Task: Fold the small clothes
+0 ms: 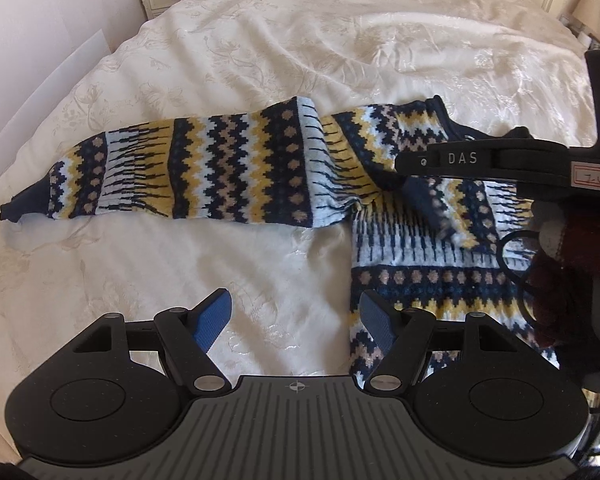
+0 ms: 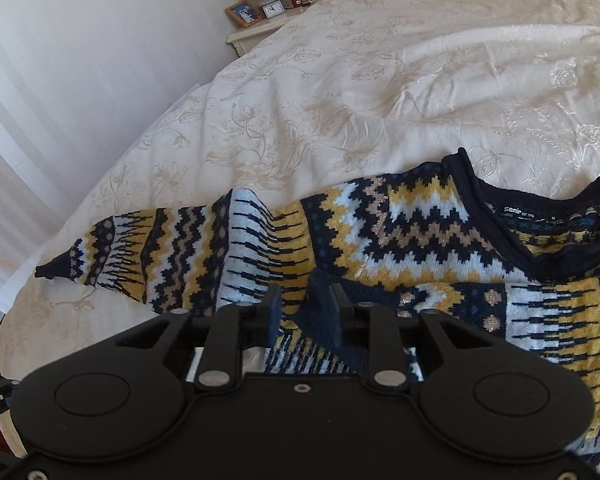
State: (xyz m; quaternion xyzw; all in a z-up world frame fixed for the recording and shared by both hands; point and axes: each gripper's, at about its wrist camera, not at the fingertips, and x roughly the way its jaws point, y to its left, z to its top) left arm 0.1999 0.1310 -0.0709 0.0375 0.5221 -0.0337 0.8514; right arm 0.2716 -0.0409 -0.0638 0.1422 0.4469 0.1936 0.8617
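A navy, yellow and pale-blue patterned sweater (image 1: 420, 272) lies face up on a cream bedspread (image 1: 300, 40). Its left sleeve (image 1: 204, 168) stretches out flat toward the bed's left edge. My left gripper (image 1: 296, 316) is open, its blue pads low over the bedspread just beside the sweater's side edge. My right gripper (image 2: 302, 308) is shut on the other sleeve's navy cuff (image 2: 320, 320), holding it over the chest below the collar (image 2: 540, 216). In the left wrist view that cuff (image 1: 432, 208) hangs blurred under the right gripper (image 1: 404, 164).
A cream nightstand (image 2: 260, 28) with a lamp, clock, photo frame and red bottle stands by the wall at the bed's far left corner. The bed's edge curves along the left. A dark red sleeve (image 1: 568, 264) and a black cable sit at the right.
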